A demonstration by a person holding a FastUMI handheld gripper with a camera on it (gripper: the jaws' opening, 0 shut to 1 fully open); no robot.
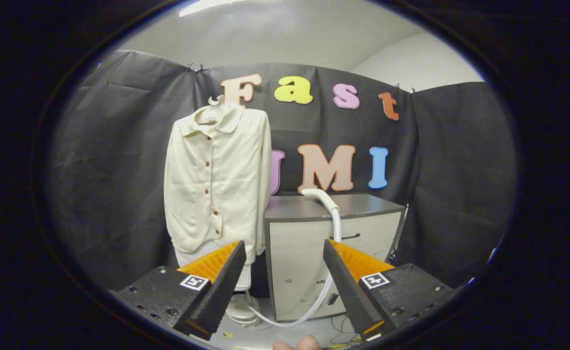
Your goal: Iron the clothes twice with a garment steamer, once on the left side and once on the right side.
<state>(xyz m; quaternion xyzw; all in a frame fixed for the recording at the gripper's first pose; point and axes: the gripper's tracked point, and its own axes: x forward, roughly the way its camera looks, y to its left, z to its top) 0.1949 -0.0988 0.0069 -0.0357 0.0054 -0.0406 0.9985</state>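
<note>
A cream button-up shirt (216, 182) hangs on a hanger against the black cloth wall, beyond my left finger. The white steamer head (319, 197) lies on top of a grey cabinet (333, 206), just right of the shirt. Its white hose (333, 243) runs down the cabinet front to a pale base unit (243, 311) on the floor under the shirt. My gripper (285, 253) is open, well short of the cabinet, with nothing between its fingers. The hose and cabinet front show in the gap between the fingers.
The cabinet has pale drawer fronts (304, 257) with a dark handle (350, 236). Thin cables (343, 323) lie on the floor at its foot. Fingertips of a hand (297, 344) show just below the gripper.
</note>
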